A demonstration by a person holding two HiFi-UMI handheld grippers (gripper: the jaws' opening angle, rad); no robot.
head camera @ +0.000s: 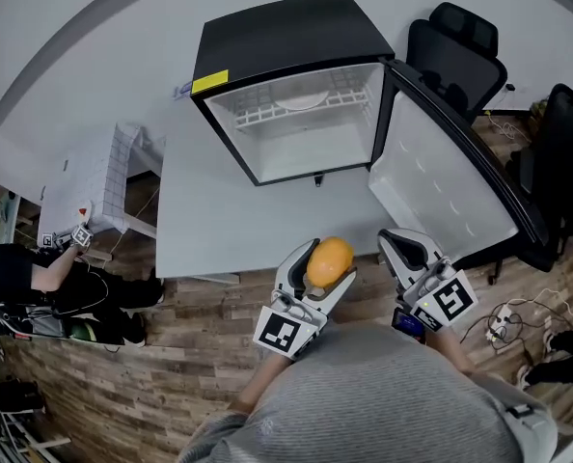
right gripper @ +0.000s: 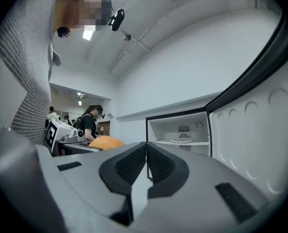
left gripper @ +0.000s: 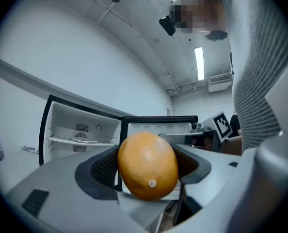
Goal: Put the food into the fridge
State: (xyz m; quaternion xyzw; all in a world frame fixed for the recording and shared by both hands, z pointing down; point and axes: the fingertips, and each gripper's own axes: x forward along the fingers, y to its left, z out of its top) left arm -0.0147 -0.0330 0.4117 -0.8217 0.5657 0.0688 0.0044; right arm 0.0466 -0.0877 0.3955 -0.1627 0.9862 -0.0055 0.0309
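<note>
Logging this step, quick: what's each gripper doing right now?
Left gripper: shut on the orange fruit.
Right gripper: shut, nothing between its jaws.

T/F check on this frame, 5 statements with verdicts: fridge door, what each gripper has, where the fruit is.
1. The fridge stands with its door open. True.
2. The left gripper is empty. False: its jaws grip an orange fruit.
3. The right gripper has its jaws together with nothing between them. True.
4. The orange fruit lies on the shelf inside the fridge. False: the left gripper holds it out in front of the fridge.
5. In the head view the door swings out to the left. False: it hangs open on the right side.
</note>
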